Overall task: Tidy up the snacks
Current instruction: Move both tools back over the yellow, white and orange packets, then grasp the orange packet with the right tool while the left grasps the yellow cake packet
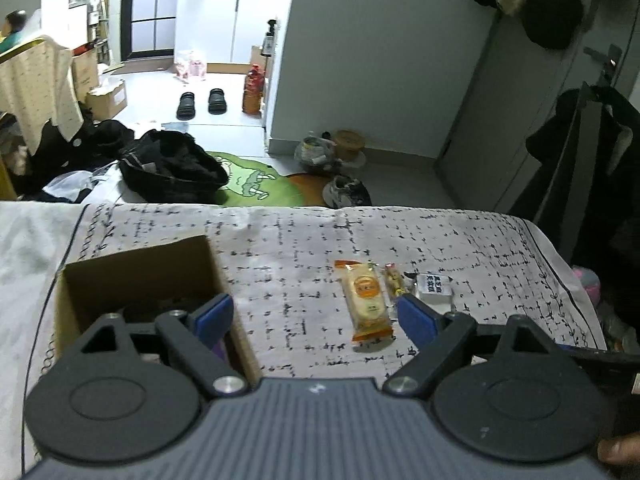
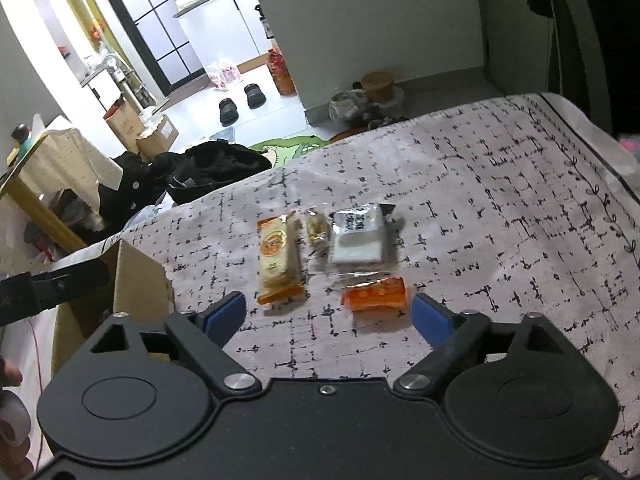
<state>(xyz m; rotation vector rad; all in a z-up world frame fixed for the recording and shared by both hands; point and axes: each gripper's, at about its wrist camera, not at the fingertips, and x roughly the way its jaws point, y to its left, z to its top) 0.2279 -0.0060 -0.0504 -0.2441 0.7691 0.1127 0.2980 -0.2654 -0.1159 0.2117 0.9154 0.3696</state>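
Right wrist view looks down on 4 snacks lying on the patterned cloth (image 2: 500, 184): a long orange-and-cream packet (image 2: 279, 258), a thin little snack stick (image 2: 316, 232) just beside it, a white-and-black pouch (image 2: 358, 238) next to that, and a small orange pack (image 2: 376, 294) nearest the camera. The right gripper (image 2: 326, 312) hovers above the cloth with its jaws wide apart and nothing between them; the small orange pack sits just ahead, toward the right-hand blue pad.

Left wrist view shows the left gripper (image 1: 314, 314) also spread wide and empty, its left finger over the open cardboard box (image 1: 136, 268), which stands at the left side of the cloth, well apart from the snack row. Dark contents lie in the box, but what they are cannot be made out.

The step in hand appears to be picking up the small orange pack with the right gripper. To do it well, shift slightly right so the pack is centred between the pads, then lower until the pads straddle its short sides (the wrapper looks slippery and soft). Close gently, enough to hold without crushing. Keep clear of the white-and-black pouch, which touches or nearly touches the pack's far edge, so it isn't dragged. Lift straight up, then carry to the box.
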